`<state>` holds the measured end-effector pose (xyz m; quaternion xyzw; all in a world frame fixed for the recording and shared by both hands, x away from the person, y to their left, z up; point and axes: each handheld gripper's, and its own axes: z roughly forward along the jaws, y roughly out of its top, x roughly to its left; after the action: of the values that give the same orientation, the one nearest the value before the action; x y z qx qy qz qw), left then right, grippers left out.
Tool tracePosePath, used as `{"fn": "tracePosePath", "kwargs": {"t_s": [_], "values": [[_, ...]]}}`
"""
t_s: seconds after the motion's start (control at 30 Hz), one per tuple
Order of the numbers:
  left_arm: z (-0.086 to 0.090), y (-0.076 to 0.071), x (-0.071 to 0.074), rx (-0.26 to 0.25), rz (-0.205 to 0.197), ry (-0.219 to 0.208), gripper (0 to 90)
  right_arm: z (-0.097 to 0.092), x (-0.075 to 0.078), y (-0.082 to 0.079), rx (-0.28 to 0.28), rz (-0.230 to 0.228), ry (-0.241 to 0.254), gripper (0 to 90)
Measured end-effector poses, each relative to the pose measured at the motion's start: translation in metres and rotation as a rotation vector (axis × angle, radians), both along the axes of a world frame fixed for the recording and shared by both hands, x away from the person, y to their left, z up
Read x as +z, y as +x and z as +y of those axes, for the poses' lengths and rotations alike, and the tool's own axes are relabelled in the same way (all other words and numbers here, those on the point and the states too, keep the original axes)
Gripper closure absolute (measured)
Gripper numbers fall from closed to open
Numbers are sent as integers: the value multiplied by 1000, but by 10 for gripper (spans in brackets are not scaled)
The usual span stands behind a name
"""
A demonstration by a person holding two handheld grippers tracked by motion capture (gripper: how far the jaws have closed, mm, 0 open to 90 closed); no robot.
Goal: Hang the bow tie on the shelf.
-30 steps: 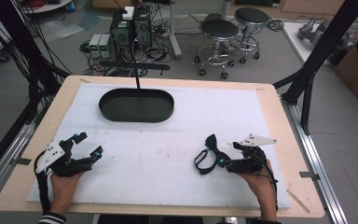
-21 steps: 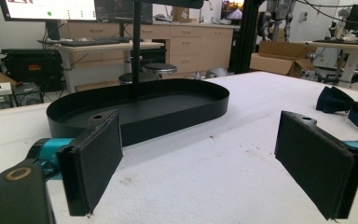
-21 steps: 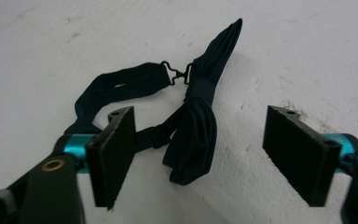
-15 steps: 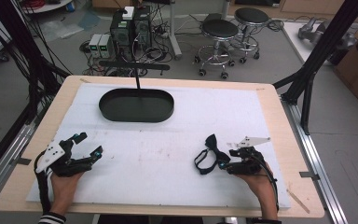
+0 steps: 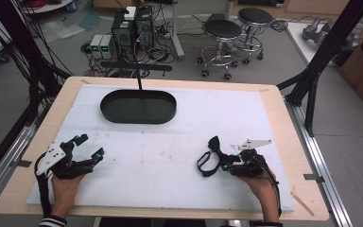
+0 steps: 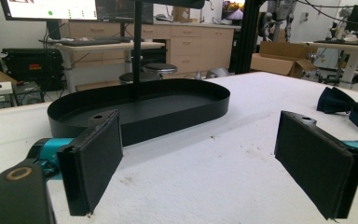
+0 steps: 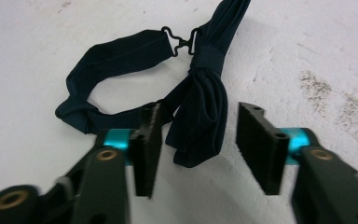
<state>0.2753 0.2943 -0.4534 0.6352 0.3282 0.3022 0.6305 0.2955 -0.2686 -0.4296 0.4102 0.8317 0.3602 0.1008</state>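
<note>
On the white foam-covered tabletop [image 5: 170, 142] the empty black oval metal tray [image 5: 138, 106] waits at the far side, the left claw [image 5: 89, 146] rests wide open, holding nothing, and the right claw [image 7: 198, 144], jaws just closing but not yet pinching, straddles the dark navy fabric bow tie [image 7: 200, 112] lying near the front right.

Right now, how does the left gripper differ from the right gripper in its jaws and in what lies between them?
The left gripper has its jaws spread wide, while the right gripper has narrower jaws that have just been closing. Only bare white table cover lies between the left jaws; one wing of the dark bow tie lies between the right jaws, and the pads are not pressing on it. Both rest low at the near edge, each in one hand.
</note>
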Motion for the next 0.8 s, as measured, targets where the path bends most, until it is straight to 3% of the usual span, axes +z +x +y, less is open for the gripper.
{"fn": "tracePosePath", "kwargs": {"t_s": [0.27, 0.57, 0.8], "values": [[0, 0, 0, 1, -1, 1, 154, 0, -2, -1, -26, 1, 1, 778], [0, 0, 0, 0, -1, 2, 154, 2, -2, -3, -18, -28, 5, 802], [0, 0, 0, 0, -1, 1, 154, 3, 1, -5, -17, -79, 44, 829]]}}
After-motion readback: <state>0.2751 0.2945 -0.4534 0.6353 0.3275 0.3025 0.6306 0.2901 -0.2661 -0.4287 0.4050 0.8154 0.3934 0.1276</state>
